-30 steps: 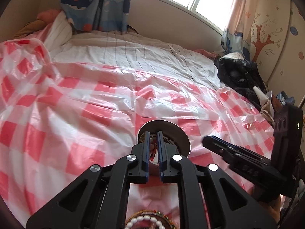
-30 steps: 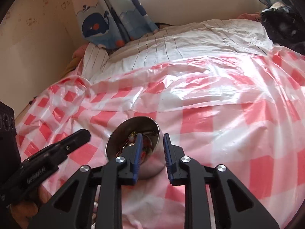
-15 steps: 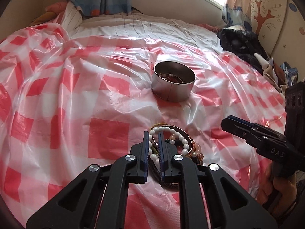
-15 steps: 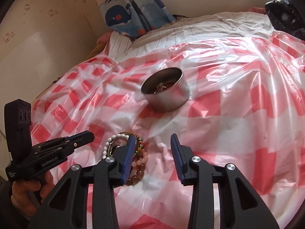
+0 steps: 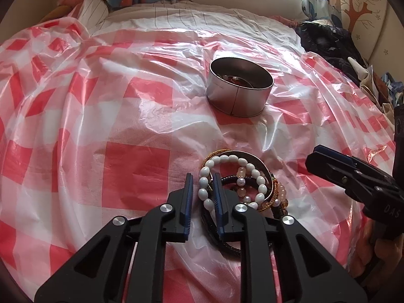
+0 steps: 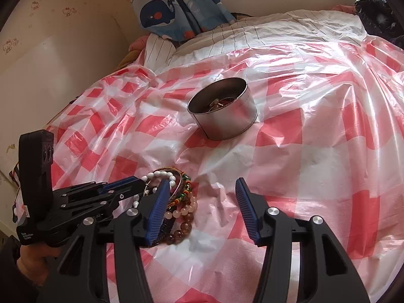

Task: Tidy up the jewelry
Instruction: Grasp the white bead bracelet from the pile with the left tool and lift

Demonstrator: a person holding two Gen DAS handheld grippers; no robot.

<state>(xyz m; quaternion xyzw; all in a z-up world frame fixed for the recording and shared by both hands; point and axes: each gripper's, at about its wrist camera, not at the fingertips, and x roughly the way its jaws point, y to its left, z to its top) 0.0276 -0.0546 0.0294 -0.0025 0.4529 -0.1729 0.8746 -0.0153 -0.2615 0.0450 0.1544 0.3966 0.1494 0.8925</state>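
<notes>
— What covered the bed?
— A glossy red-and-white checked plastic sheet (image 5: pixel 136 166), crumpled, over striped white bedding (image 6: pixel 265 30) — whale-print curtains (image 6: pixel 176 7) hung behind.
— And the jewelry?
— A heap of beaded bracelets (image 5: pixel 242 181) lay on the sheet, well apart from the round silver tin (image 5: pixel 240 88), which held more pieces.
— The tools?
— The left tool (image 5: pixel 202 189) was opening with white beads between its jaws, not pressed; the right tool (image 6: pixel 200 202) was opening too, over bare sheet just beside the heap.
</notes>
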